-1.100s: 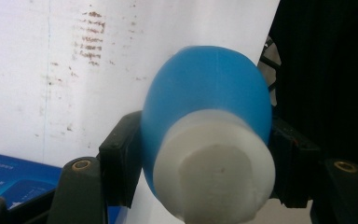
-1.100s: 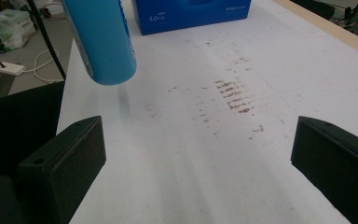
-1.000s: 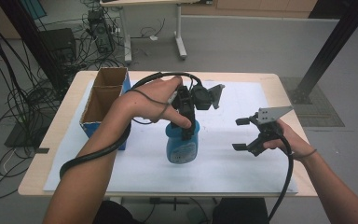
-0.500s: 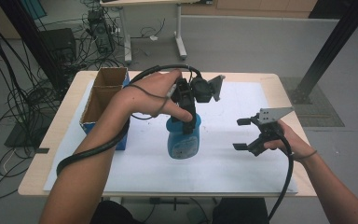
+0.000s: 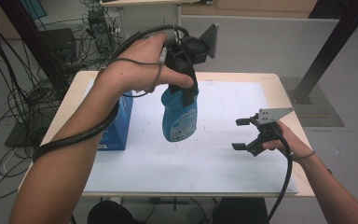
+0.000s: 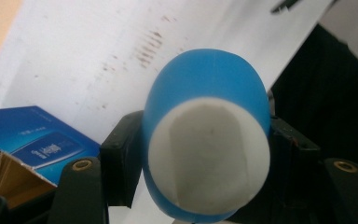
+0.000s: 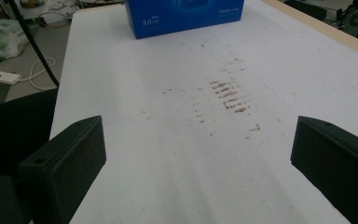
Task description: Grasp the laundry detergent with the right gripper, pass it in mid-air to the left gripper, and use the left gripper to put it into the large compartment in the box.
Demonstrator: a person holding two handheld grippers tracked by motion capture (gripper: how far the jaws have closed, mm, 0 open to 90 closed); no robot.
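Blue plastic bottle (image 5: 179,116) w/ pale label on front, hanging upright in the air above the white sheet, clear of the table, gripped at its top. Seen from above in left gripper view, its top (image 6: 209,154) is a whitish oval w/ blue body bulging round it.

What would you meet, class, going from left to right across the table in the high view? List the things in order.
Blue box → blue bottle, lifted off the white sheet in the left tongs → right tongs, open and empty, near the table's right edge.
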